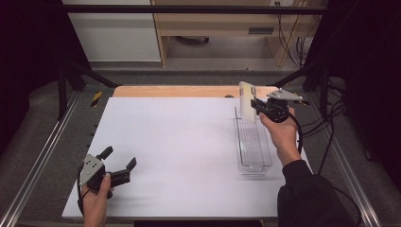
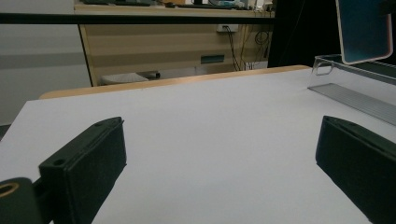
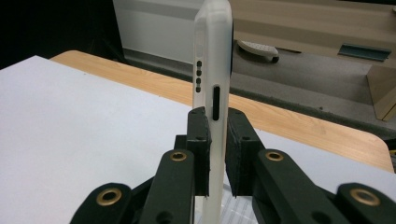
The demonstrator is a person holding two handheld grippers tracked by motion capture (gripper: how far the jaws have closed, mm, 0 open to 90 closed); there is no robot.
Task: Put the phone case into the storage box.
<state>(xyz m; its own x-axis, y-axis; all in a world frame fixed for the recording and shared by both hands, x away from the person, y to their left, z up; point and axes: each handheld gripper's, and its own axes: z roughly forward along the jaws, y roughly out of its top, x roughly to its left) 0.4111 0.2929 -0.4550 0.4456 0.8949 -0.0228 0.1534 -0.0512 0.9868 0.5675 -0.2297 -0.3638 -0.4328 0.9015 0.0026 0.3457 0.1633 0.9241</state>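
Note:
A phone in a milky white case (image 1: 247,101) stands upright, edge on, with my right gripper (image 1: 255,105) shut on its lower part. In the right gripper view the two jaws clamp the phone (image 3: 212,70) from both sides, its side buttons and slot facing the camera. It hangs over the far end of a long clear plastic tray (image 1: 240,142). My left gripper (image 1: 119,157) is open and holds nothing, low over the front left of the white sheet (image 1: 179,142). In the left gripper view the phone (image 2: 364,28) and the tray (image 2: 355,93) lie far right.
The white sheet covers a wooden table whose far edge (image 1: 189,91) shows bare. Metal rails (image 1: 42,156) run along both sides, with black frame posts (image 1: 61,85) at the back corners. Cables (image 1: 331,123) trail on the right. A cabinet (image 1: 213,23) stands beyond the table.

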